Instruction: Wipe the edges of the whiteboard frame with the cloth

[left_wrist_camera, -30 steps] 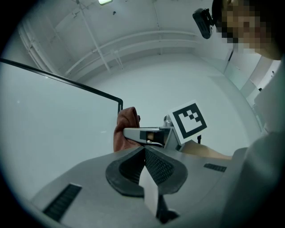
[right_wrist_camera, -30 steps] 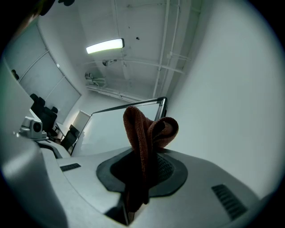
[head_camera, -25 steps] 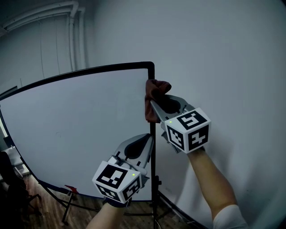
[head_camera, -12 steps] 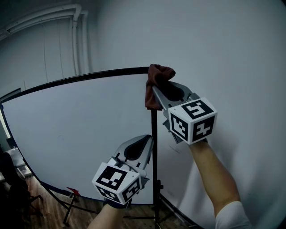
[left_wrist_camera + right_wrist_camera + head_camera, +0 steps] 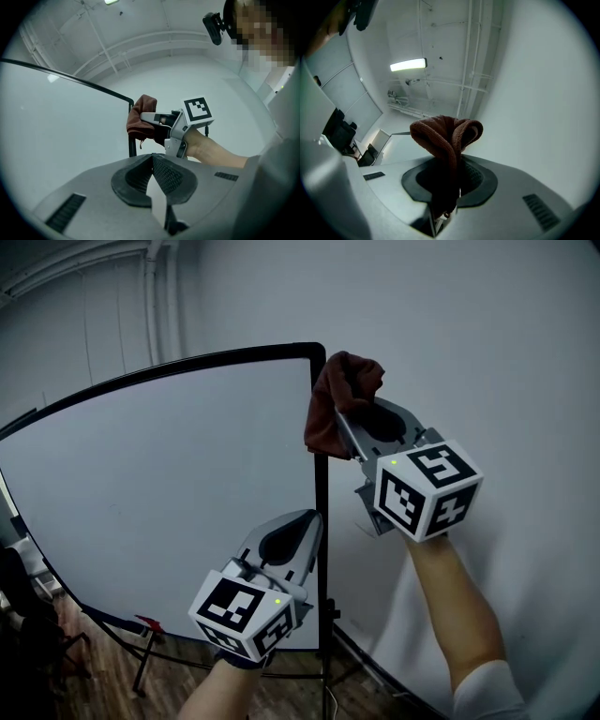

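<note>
The whiteboard (image 5: 159, 493) stands on a stand, and its black frame (image 5: 320, 493) runs up to the top right corner. A brown cloth (image 5: 342, 404) is bunched against the frame's right edge just under that corner. My right gripper (image 5: 345, 423) is shut on it. From the left gripper view, the cloth (image 5: 139, 121) overlaps the frame's upright (image 5: 131, 140), with the right gripper (image 5: 152, 118) behind it. In the right gripper view the cloth (image 5: 445, 133) fills the jaws. My left gripper (image 5: 309, 519) is shut and holds nothing, lower down beside the same upright.
A pale wall (image 5: 487, 352) runs close behind the board's right edge. Stand legs (image 5: 141, 667) and a small red part (image 5: 148, 624) show near the wooden floor (image 5: 103, 690). A dark chair (image 5: 19, 615) stands at the far left. Pipes (image 5: 150, 296) climb the back wall.
My right gripper has carried the cloth up the frame's right edge, from well below the top corner to level with it. The left gripper has hardly moved.
</note>
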The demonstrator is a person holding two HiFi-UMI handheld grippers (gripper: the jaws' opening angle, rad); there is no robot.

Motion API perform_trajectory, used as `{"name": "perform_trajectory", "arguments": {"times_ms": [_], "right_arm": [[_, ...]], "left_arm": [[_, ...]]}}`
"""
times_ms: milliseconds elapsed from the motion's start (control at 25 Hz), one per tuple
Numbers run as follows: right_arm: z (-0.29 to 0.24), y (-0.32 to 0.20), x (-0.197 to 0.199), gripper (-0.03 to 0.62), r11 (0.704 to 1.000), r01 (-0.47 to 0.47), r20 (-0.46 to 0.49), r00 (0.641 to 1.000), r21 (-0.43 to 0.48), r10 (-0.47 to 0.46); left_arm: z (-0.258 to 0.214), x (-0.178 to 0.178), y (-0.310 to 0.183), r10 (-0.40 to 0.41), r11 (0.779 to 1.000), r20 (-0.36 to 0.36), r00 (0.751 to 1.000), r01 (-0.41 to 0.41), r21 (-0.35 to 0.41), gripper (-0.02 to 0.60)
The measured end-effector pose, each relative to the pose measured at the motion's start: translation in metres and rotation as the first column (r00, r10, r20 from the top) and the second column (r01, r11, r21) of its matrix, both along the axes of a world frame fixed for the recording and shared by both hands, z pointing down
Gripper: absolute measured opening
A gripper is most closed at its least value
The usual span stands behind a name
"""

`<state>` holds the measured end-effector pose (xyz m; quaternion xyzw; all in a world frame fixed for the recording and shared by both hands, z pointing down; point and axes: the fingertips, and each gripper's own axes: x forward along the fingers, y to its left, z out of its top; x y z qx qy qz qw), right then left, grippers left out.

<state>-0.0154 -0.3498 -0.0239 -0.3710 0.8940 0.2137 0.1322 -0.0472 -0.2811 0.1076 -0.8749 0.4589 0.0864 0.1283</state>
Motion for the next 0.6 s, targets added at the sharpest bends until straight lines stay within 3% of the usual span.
{"name": "perform_trajectory", "arguments": {"times_ms": [600], "right_arm": [[0.128,0.003,-0.007,0.066,0.996,-0.040,-0.075,0.997,-0.084,0.034]], "left_arm": [[0.070,-0.007,-0.015,0.004,0.993,-0.025,1.000,-0.007,-0.117,0.008]]}}
